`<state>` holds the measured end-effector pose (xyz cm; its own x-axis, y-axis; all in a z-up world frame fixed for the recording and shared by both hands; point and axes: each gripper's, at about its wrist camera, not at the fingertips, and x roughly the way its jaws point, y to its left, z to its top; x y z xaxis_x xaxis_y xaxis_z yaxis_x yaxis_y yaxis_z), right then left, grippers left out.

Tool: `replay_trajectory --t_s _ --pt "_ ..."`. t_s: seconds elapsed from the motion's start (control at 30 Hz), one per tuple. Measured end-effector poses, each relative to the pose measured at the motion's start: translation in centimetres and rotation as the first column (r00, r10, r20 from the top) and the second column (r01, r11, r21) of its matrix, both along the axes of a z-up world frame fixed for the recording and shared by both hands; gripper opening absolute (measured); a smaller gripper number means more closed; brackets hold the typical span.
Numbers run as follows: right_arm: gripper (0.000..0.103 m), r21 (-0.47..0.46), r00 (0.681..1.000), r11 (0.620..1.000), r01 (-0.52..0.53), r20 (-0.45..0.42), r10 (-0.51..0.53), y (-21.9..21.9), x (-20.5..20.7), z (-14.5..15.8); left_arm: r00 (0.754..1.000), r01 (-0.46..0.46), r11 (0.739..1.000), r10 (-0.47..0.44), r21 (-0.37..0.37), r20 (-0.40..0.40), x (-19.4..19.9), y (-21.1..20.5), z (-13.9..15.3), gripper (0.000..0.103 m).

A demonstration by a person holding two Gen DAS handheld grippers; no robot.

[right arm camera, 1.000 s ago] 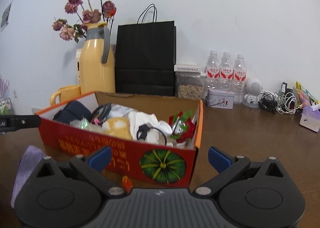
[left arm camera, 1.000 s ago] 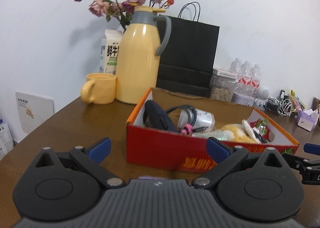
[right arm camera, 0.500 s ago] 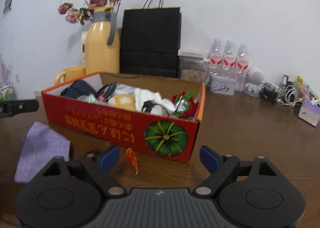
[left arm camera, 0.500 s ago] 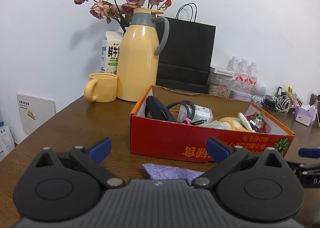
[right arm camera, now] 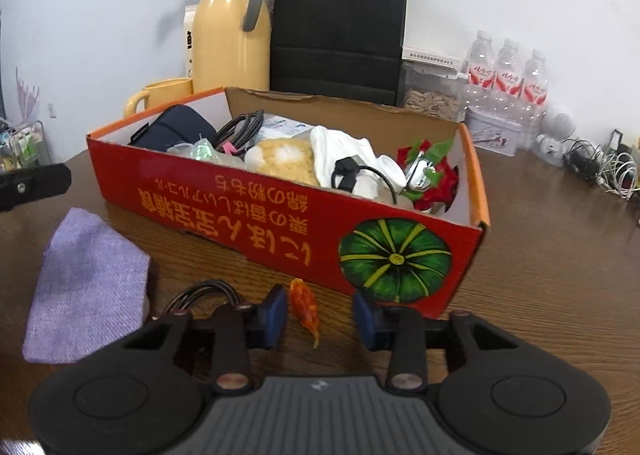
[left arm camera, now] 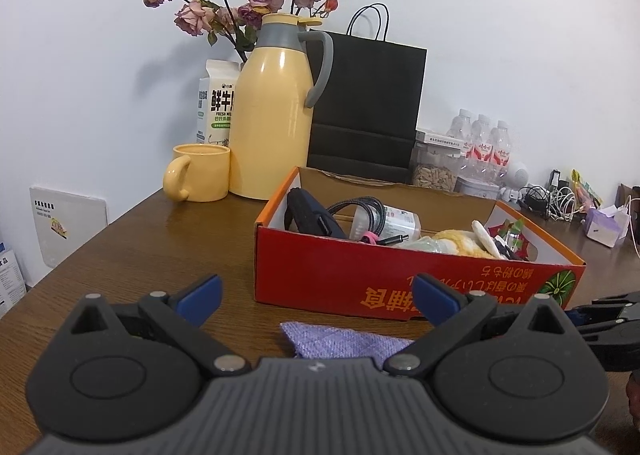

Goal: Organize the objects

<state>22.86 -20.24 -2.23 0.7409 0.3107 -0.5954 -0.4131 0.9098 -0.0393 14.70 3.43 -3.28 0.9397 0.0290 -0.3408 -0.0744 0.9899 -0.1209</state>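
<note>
A red cardboard box [left arm camera: 320,275] [right arm camera: 248,199] with a pumpkin print stands on the wooden table, holding cables, a dark pouch, white cloth and other items. A small orange dried pepper [right arm camera: 305,306] lies on the table in front of the box. My right gripper [right arm camera: 320,313] is partly closed, its blue pads either side of the pepper without touching it. A purple cloth [right arm camera: 86,287] [left arm camera: 344,343] lies to the left, just ahead of my left gripper [left arm camera: 316,297], which is wide open and empty. A black coiled cable [right arm camera: 204,295] lies beside the cloth.
A yellow thermos jug [left arm camera: 272,115], yellow mug [left arm camera: 200,175], milk carton [left arm camera: 214,103] and black paper bag [left arm camera: 368,103] stand behind the box. Water bottles [right arm camera: 508,75], a seed jar [right arm camera: 432,95] and tangled chargers [right arm camera: 600,167] line the back right wall.
Both grippers pulled back from the box and tilted down. The right gripper's jaws narrowed around the orange pepper. The purple cloth and black cable came into view.
</note>
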Motion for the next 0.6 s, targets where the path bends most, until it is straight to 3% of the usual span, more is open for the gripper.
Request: replay_trajectory --t_s 0.1,0.37,0.6 --pt "0.013 0.017 1.000 1.000 -0.023 -0.008 0.023 0.1 -0.1 0.0 1.000 0.000 1.000 0.000 0.001 -0.001 0.0 0.0 0.0 0.103" --pt "0.012 0.021 1.000 1.000 -0.017 0.027 0.016 0.1 -0.7 0.3 1.000 -0.005 1.000 0.005 -0.001 -0.006 0.1 0.1 -0.1 0.103" --pt "0.012 0.074 0.983 0.997 0.021 0.181 -0.034 -1.0 -2.9 1.5 0.999 -0.026 1.000 0.025 -0.009 -0.020 0.2 0.3 -0.2 0.103"
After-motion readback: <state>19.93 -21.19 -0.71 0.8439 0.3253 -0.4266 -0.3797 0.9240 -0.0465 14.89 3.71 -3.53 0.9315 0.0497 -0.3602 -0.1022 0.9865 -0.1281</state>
